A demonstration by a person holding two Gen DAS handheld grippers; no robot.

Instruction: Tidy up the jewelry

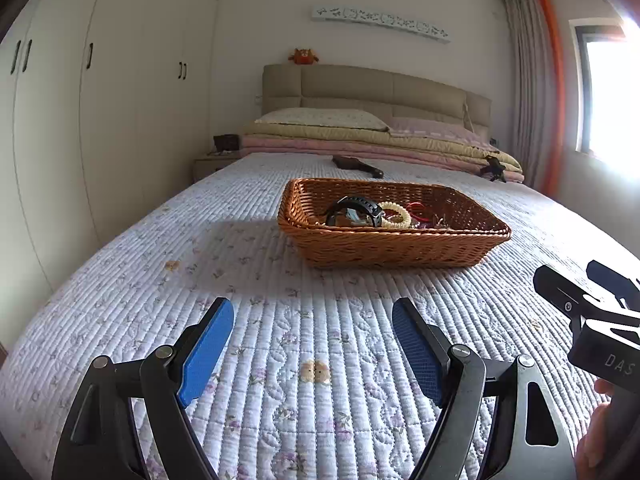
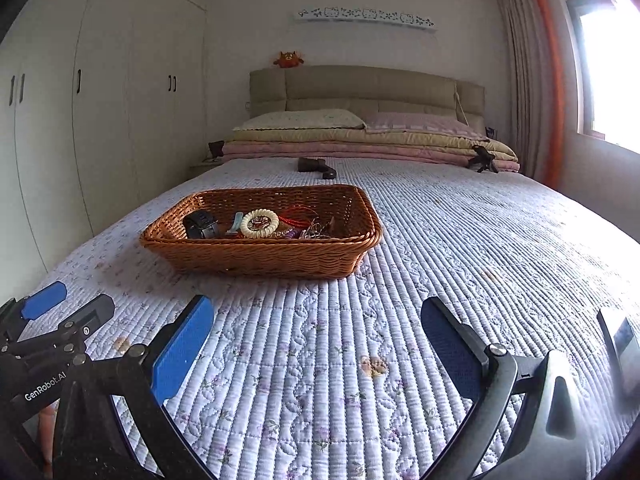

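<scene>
A brown wicker basket (image 1: 384, 248) (image 2: 256, 258) sits on the quilted bed. It holds a black watch (image 1: 356, 208) (image 2: 200, 224), a cream beaded bracelet (image 1: 396, 215) (image 2: 260, 223), red cord (image 1: 418, 209) (image 2: 292, 216) and several small tangled pieces. My left gripper (image 1: 314, 322) is open and empty, low over the quilt in front of the basket. My right gripper (image 2: 318, 320) is open and empty, in front of the basket and to its right. Each gripper shows at the edge of the other's view.
A dark object (image 1: 358, 165) (image 2: 316, 167) lies on the quilt behind the basket. Folded blankets and pillows (image 1: 360, 136) are stacked at the headboard. A small black tripod-like item (image 2: 484, 160) sits at the far right. Wardrobes (image 1: 100, 120) line the left.
</scene>
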